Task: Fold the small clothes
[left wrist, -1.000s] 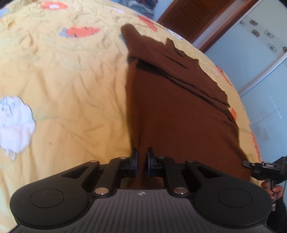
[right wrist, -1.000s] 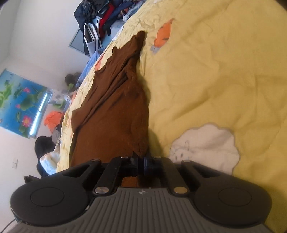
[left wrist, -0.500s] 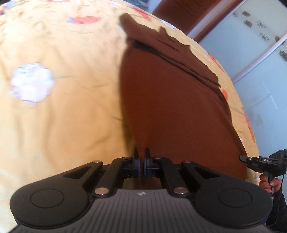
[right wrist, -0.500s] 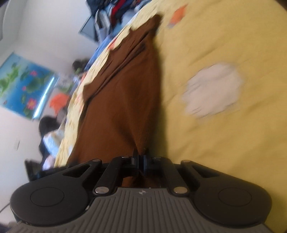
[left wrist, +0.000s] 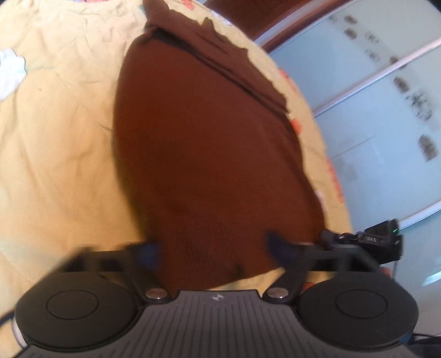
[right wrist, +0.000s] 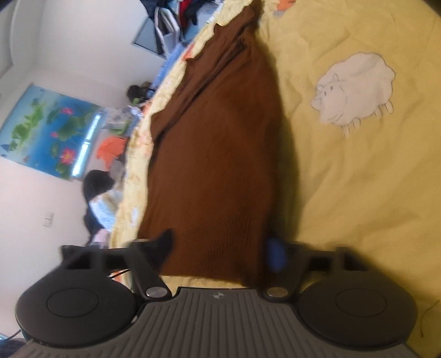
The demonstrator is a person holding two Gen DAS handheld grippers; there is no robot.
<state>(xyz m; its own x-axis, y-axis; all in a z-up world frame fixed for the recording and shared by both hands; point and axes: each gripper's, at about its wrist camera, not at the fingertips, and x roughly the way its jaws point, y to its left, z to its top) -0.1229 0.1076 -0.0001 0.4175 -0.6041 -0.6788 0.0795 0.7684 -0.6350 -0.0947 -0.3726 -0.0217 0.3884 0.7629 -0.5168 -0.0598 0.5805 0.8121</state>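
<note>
A brown knit garment lies flat on a yellow bedspread, folded lengthwise, its far end bunched. My left gripper is open, its fingers spread wide over the garment's near hem, holding nothing. In the right wrist view the same garment stretches away from my right gripper, which is also open wide over the near hem and empty. The other gripper's black body shows at the right edge of the left wrist view.
The bedspread has a white sheep print right of the garment. A pale blue wardrobe with sliding doors stands beyond the bed edge. A pile of clothes and a lotus poster are across the room.
Both grippers were shut on the garment's near hem, carried it forward and laid it down. Now both have opened wide and let it go.
</note>
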